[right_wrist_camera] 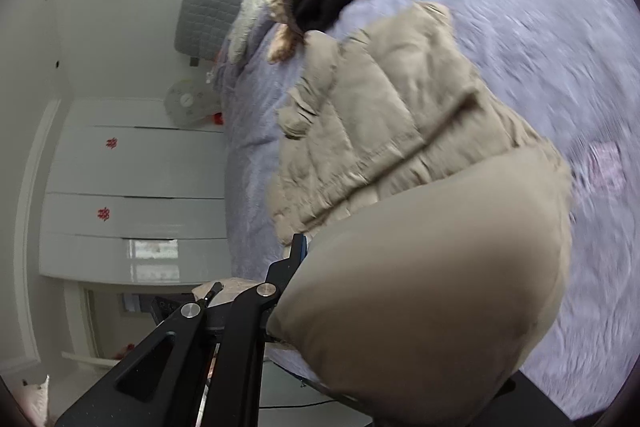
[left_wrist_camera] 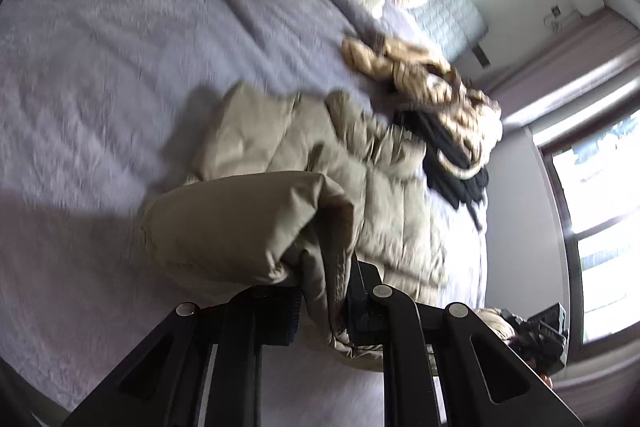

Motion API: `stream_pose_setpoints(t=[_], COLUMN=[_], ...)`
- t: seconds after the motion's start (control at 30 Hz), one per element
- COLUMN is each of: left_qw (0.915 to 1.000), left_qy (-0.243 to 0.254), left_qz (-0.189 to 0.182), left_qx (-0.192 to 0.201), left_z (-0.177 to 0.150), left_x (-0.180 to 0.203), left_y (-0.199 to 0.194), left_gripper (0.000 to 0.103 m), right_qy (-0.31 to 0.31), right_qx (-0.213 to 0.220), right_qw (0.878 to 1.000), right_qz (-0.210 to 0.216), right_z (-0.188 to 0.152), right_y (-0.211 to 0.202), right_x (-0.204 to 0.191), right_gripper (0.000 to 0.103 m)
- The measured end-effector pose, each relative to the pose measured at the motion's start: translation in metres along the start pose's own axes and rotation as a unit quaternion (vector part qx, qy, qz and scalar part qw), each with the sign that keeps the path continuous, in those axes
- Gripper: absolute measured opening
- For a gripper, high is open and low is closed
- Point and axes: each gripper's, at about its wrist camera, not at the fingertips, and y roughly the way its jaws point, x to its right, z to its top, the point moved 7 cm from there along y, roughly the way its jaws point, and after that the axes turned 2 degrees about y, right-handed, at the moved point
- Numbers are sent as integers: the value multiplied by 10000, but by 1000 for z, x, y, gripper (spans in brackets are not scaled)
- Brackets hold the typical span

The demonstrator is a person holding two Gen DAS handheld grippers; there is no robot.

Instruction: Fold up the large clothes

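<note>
The left gripper (left_wrist_camera: 324, 307) is clamped on an edge of the beige jacket (left_wrist_camera: 340, 163), which stretches ahead of it over the bed (left_wrist_camera: 120, 47). The right gripper (right_wrist_camera: 296, 267) is closed on another part of the jacket (right_wrist_camera: 400, 131); this part bulges just beside its fingers. Beyond the jacket lies a clothes pile (left_wrist_camera: 448, 107).

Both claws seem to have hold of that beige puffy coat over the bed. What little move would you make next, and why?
Probably carry the held edge forward and lay it over the coat's far part. The left gripper and right gripper each pinch the beige puffer coat, its near end raised off the purple bedspread while the rest lies flat.
</note>
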Motion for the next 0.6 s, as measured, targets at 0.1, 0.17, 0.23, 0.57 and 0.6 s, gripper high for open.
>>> stream_pose_setpoints(t=[0.1, 0.17, 0.23, 0.57, 0.6], left_qw=[9997, 9996, 9995, 9982, 9977], left_qy=[-87, -104, -62, 254, 297], left_qz=[8, 46, 122, 534, 600], left_qx=[225, 277, 293, -57, -121], left_z=[24, 36, 52, 118, 122], left_x=[5, 5, 4, -18, -20], left_y=[6, 13, 25, 116, 126], left_gripper=[19, 19, 19, 19, 19], right_qy=[-146, -219, -350, -221, -172], right_qx=[21, 58, 117, 397, 414], right_qw=[9999, 9997, 9993, 9952, 9942], right_qz=[8, 17, -79, -862, -974], right_z=[28, 45, 63, 130, 137], right_y=[11, 19, 30, 94, 103], right_x=[-14, -22, -32, -17, -11], right_gripper=[10, 10, 10, 10, 10])
